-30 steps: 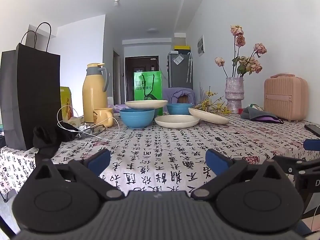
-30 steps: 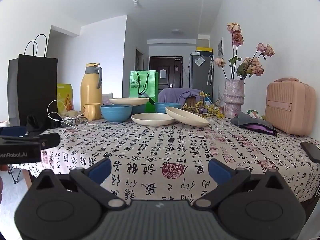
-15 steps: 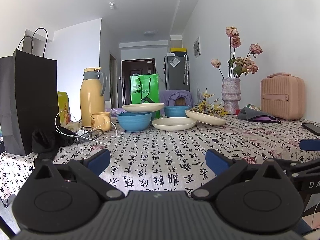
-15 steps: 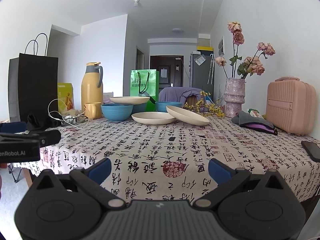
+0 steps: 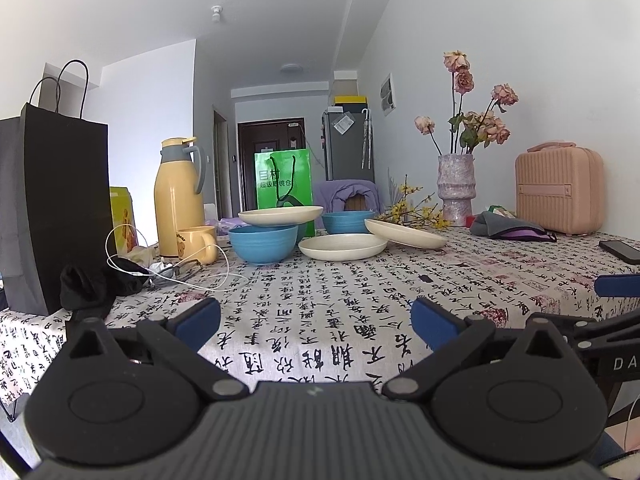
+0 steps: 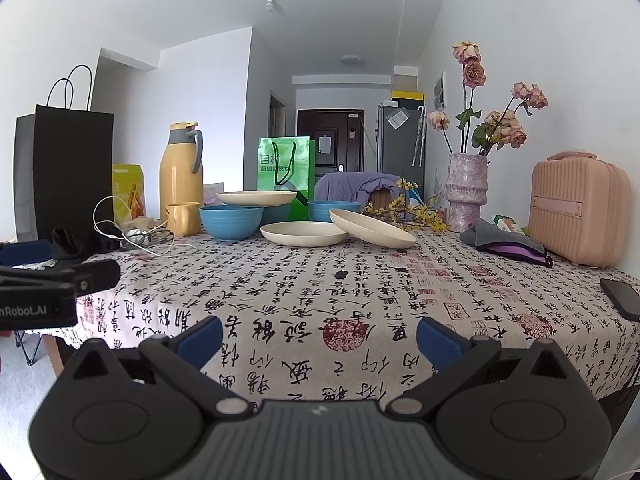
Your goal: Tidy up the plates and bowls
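At the far middle of the table a cream plate (image 5: 280, 215) rests on blue bowls, with a large blue bowl (image 5: 263, 243) in front. A flat cream plate (image 5: 343, 246) lies to its right, and another cream plate (image 5: 404, 233) leans tilted on its rim. A second blue bowl (image 5: 346, 222) stands behind them. The same group shows in the right wrist view: bowl (image 6: 231, 221), flat plate (image 6: 303, 233), tilted plate (image 6: 372, 229). My left gripper (image 5: 316, 320) is open and empty near the table's front edge. My right gripper (image 6: 320, 338) is open and empty, also well short of the dishes.
A black paper bag (image 5: 52, 208), yellow thermos (image 5: 178, 196), yellow mug (image 5: 198, 243), glasses and white cable (image 5: 176, 270) fill the left side. A green bag (image 5: 283, 184) stands behind the dishes. A vase of roses (image 5: 456, 192), pink case (image 5: 558, 192), grey pouch (image 5: 508, 227) and phone (image 5: 622, 250) are on the right.
Both grippers have shifted slightly; the left wrist view has risen and tilted a little, so the dishes sit lower in it. Both stay open. The dishes have not moved.
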Action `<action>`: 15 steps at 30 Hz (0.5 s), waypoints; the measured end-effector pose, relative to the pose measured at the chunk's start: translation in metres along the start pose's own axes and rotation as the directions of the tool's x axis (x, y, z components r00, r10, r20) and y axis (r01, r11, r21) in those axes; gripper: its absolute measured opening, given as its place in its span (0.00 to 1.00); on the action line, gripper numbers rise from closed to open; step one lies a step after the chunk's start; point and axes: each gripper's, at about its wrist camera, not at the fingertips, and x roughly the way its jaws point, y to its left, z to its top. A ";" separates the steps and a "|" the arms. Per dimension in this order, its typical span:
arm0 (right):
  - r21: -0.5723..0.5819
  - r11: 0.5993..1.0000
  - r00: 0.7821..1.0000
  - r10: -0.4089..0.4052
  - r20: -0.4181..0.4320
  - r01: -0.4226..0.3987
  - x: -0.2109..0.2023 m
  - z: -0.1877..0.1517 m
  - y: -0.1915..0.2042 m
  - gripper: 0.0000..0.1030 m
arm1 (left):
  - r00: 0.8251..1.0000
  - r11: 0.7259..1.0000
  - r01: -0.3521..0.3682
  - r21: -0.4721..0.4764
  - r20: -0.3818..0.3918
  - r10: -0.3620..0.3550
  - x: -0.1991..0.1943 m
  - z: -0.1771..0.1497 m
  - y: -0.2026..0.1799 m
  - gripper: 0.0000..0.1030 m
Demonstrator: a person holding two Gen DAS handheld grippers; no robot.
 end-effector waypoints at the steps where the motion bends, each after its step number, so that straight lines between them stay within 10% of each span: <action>1: 0.000 1.000 1.000 0.001 0.001 -0.001 0.000 0.000 0.000 1.00 | 1.000 1.000 0.000 0.000 0.000 0.000 0.000 0.000 0.000 1.00; 15: 0.014 1.000 1.000 0.006 -0.008 -0.006 0.001 -0.001 -0.002 1.00 | 1.000 1.000 0.002 -0.001 -0.007 -0.002 0.000 -0.001 0.000 1.00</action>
